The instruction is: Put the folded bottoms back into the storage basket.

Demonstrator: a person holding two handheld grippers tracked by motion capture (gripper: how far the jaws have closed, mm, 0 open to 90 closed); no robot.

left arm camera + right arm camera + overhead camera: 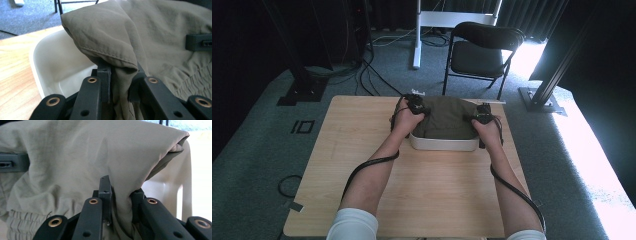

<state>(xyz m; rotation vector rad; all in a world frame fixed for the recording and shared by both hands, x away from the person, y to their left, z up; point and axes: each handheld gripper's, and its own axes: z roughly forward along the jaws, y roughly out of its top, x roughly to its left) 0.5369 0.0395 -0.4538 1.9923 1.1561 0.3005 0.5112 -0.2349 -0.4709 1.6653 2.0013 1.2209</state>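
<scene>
High view: olive garment (447, 117) folded, sitting in white tub (443, 144) at far middle of wooden table (412, 200). Left gripper (416, 107) at the garment's left edge, right gripper (482, 115) at its right edge.

Left gripper view: jaws clamped on a bunched fold of cloth (120, 82); tub wall (57, 67) just left of them.

Right gripper view: jaws pinched tight on a cloth fold (120, 200); tub rim (175, 192) to the right, garment's elastic band low left.

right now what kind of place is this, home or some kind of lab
Most likely a lab or recording studio, not a home: black curtains hang behind, cables trail over grey carpet, and black metal stand legs flank one bare wooden table.
</scene>
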